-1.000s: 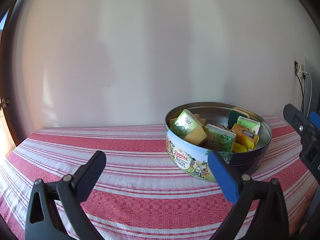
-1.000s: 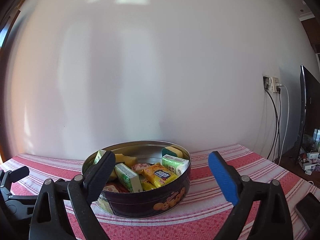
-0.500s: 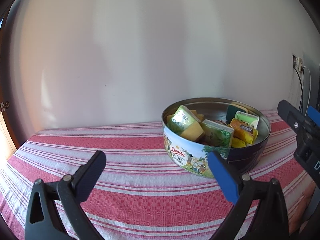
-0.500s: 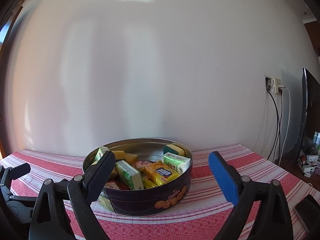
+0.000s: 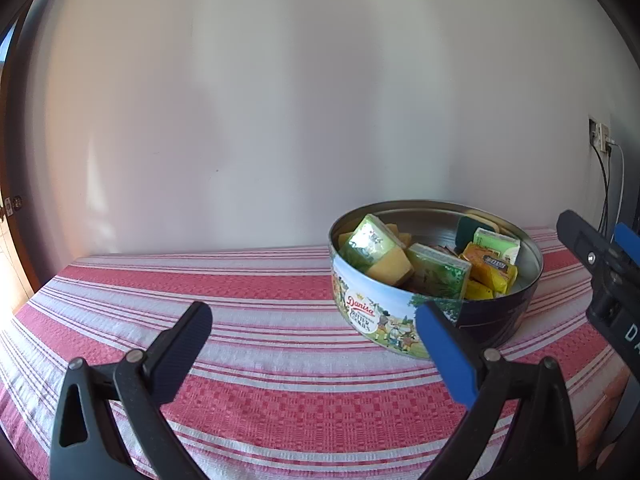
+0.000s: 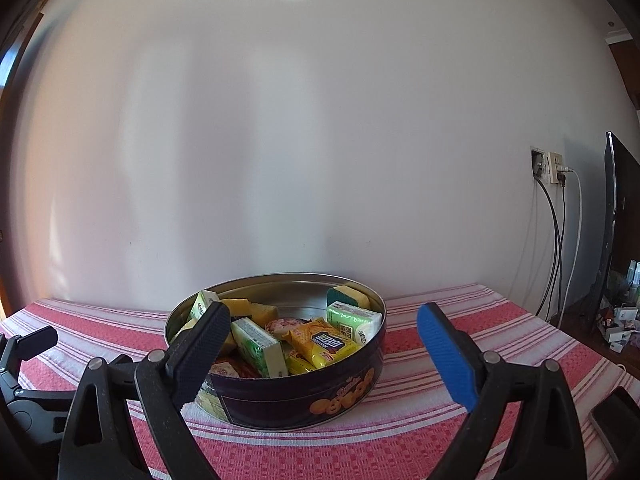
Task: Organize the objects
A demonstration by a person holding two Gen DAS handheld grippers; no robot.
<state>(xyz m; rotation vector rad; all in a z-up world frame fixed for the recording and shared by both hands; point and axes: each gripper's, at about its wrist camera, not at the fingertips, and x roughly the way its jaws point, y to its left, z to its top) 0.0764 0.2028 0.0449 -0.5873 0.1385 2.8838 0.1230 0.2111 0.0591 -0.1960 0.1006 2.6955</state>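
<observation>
A round metal cookie tin (image 6: 280,384), dark blue on one side with a printed picture on the other (image 5: 384,320), stands lidless on a table covered with a red-and-white striped woven cloth (image 5: 248,320), near the far edge by a plain white wall (image 5: 280,100). The tin is packed with small things: a green wrapped packet (image 6: 258,346) leaning in the middle, a yellow snack pouch (image 6: 326,340) just right of it, a pale green tissue pack (image 6: 352,320) against the right wall, a green-and-yellow sponge (image 6: 346,296) at the far side, and yellow sponge blocks (image 6: 248,308) at the far left. The left gripper (image 5: 314,344) hovers over bare cloth to the left of the tin, its jaws wide apart and holding nothing, with its blue pad (image 5: 446,356) showing in front of the tin's near wall. The right gripper (image 6: 322,352) faces the tin from the near side, its jaws also wide and empty, the black pad (image 6: 200,354) overlapping the tin's left part and the blue pad (image 6: 448,356) to its right. On the wall to the right a socket (image 6: 550,166) carries hanging cables.
</observation>
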